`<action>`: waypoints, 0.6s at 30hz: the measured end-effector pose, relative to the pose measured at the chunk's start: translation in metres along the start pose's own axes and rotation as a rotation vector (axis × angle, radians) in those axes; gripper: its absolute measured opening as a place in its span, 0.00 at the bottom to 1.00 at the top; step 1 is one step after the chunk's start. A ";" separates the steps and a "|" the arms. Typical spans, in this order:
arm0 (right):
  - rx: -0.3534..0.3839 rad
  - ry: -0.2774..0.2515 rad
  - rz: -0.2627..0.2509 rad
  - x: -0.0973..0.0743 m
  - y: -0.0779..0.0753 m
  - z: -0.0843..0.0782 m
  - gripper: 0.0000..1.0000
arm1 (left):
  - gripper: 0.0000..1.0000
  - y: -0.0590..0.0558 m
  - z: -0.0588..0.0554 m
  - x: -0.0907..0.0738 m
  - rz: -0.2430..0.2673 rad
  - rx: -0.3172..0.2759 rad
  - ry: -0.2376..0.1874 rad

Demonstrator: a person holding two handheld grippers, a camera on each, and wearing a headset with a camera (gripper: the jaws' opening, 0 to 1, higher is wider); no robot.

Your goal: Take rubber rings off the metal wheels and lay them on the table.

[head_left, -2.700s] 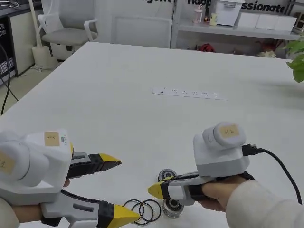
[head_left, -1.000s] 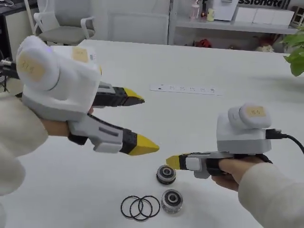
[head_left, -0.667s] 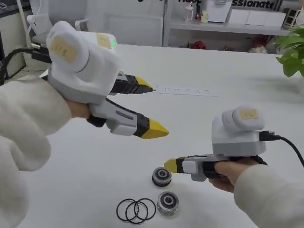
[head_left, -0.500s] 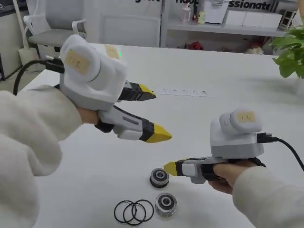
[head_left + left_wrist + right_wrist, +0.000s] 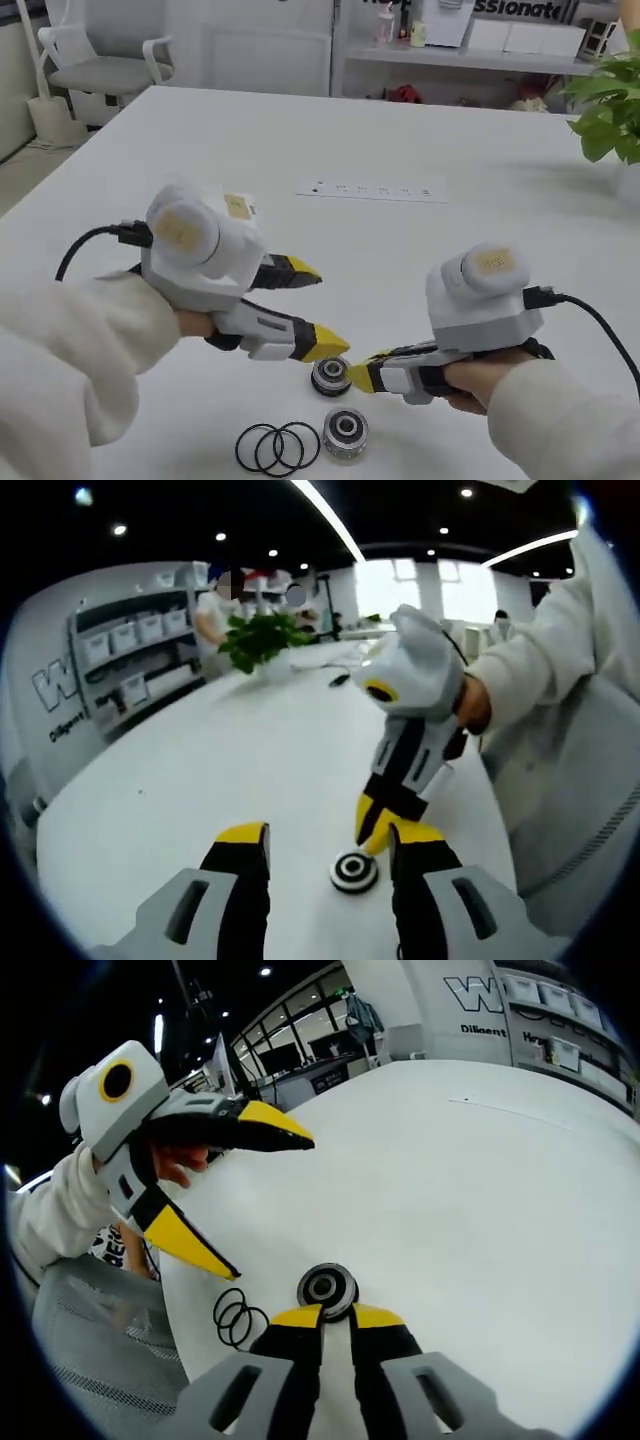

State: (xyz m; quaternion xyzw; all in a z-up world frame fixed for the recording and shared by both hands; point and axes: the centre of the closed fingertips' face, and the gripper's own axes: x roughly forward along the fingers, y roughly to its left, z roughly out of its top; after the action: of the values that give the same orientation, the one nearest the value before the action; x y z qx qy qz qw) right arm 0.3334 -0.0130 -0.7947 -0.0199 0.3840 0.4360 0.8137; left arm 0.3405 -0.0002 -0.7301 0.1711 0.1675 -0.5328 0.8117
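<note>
Wheels: two on the table (image 5: 200,160). The far wheel (image 5: 331,375) has a dark rim, probably a ring not yet removed. The near wheel (image 5: 345,436) looks like bare metal.
Rings: three loose rings (image 5: 277,447) lie flat and overlapping, just beside the near wheel.
Left gripper (image 5: 330,312): jaws wide apart, empty, poised over the far wheel.
Right gripper (image 5: 355,375): jaws together, gripping nothing, tip just beside the far wheel.
Risk, skid: the far wheel is unclamped, so a push from the closed tip could shove it away.
Risk, clash: both tips crowd one small wheel and could knock each other.
Risk, scatter: a sliding wheel could strike the near wheel or disturb the laid rings.
Risk, snap: a stretched ring could spring off the table.
Containers: none at the work. Boxes (image 5: 520,35) sit on the far shelf; their contents cannot be made out.
</note>
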 end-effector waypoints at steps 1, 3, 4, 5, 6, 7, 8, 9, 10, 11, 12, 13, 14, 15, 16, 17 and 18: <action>-0.001 0.001 0.000 0.000 0.000 0.000 0.08 | 0.46 -0.001 -0.003 0.001 -0.002 0.001 0.002; -0.004 0.002 -0.003 0.000 -0.001 0.000 0.09 | 0.44 -0.003 -0.009 0.005 -0.002 0.006 0.010; -0.008 0.004 -0.008 0.000 -0.002 -0.001 0.09 | 0.42 -0.003 -0.011 0.006 -0.001 0.003 0.016; -0.010 0.008 -0.010 0.000 -0.003 -0.002 0.10 | 0.40 -0.003 -0.016 0.007 -0.003 -0.003 0.026; -0.006 0.003 -0.009 0.000 -0.004 -0.002 0.10 | 0.39 -0.004 -0.018 0.008 -0.003 -0.007 0.032; 0.003 0.004 -0.010 0.000 -0.005 -0.003 0.12 | 0.37 -0.004 -0.022 0.009 -0.003 -0.008 0.041; 0.008 0.003 -0.014 0.000 -0.006 -0.002 0.13 | 0.36 -0.005 -0.025 0.010 -0.005 -0.006 0.046; 0.008 0.003 -0.014 0.000 -0.006 -0.002 0.13 | 0.35 -0.006 -0.027 0.011 -0.008 -0.006 0.051; 0.009 0.003 -0.014 0.000 -0.006 -0.003 0.13 | 0.35 -0.006 -0.029 0.012 -0.009 -0.008 0.054; 0.010 0.004 -0.012 0.000 -0.006 -0.003 0.13 | 0.34 -0.007 -0.030 0.012 -0.010 -0.011 0.056; 0.006 0.006 -0.011 -0.001 -0.006 -0.003 0.13 | 0.34 -0.007 -0.031 0.013 -0.010 -0.015 0.056; 0.001 0.008 -0.011 -0.001 -0.006 -0.003 0.12 | 0.33 -0.008 -0.032 0.014 -0.011 -0.016 0.057; -0.004 0.009 -0.012 -0.001 -0.006 -0.003 0.12 | 0.32 -0.008 -0.033 0.014 -0.013 -0.017 0.059; -0.008 0.010 -0.013 -0.001 -0.007 -0.003 0.12 | 0.31 -0.008 -0.034 0.015 -0.013 -0.016 0.061; -0.009 0.013 -0.013 -0.002 -0.007 -0.004 0.12 | 0.30 -0.008 -0.035 0.016 -0.011 -0.014 0.064; -0.012 0.022 -0.014 -0.002 -0.008 -0.005 0.12 | 0.30 -0.008 -0.036 0.017 -0.009 -0.016 0.066; -0.018 0.026 -0.016 -0.001 -0.009 -0.007 0.13 | 0.28 -0.007 -0.037 0.018 -0.005 -0.023 0.066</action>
State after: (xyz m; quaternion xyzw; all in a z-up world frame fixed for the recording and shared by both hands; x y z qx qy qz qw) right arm 0.3354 -0.0216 -0.8014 -0.0360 0.3904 0.4326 0.8119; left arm 0.3372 -0.0002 -0.7715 0.1789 0.2008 -0.5270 0.8062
